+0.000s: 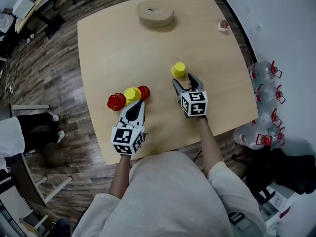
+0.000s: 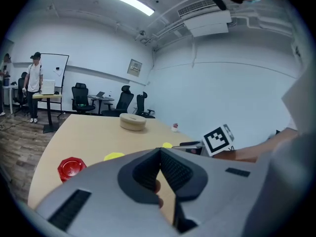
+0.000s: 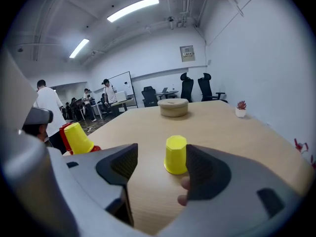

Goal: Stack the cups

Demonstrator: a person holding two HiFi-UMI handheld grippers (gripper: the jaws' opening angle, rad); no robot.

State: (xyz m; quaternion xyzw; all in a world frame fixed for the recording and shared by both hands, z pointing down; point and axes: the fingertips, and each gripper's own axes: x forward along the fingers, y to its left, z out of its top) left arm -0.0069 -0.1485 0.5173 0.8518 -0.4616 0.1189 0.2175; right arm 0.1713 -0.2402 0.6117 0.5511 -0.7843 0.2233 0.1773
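Observation:
One yellow cup point(image 1: 178, 69) point(image 3: 176, 154) stands upside down on the wooden table point(image 1: 113, 48), just beyond my right gripper point(image 1: 185, 83) point(image 3: 159, 164). That gripper is open, and the cup sits ahead of the gap, close to the right jaw. A red cup point(image 1: 116, 101) point(image 2: 71, 167), a second yellow cup point(image 1: 132, 95) point(image 2: 114, 156) and another red cup point(image 1: 143, 92) cluster in a row just ahead of my left gripper point(image 1: 135, 104) point(image 2: 160, 152). Its jaws are closed together with nothing between them. In the right gripper view the cluster's yellow cup point(image 3: 78, 138) shows at the left.
A round beige container point(image 1: 155, 13) point(image 3: 173, 107) sits at the table's far side, with a small potted plant point(image 1: 223, 25) point(image 3: 241, 108) near the far right corner. Water bottles point(image 1: 265, 83) lie on the floor right of the table. People and office chairs stand far off.

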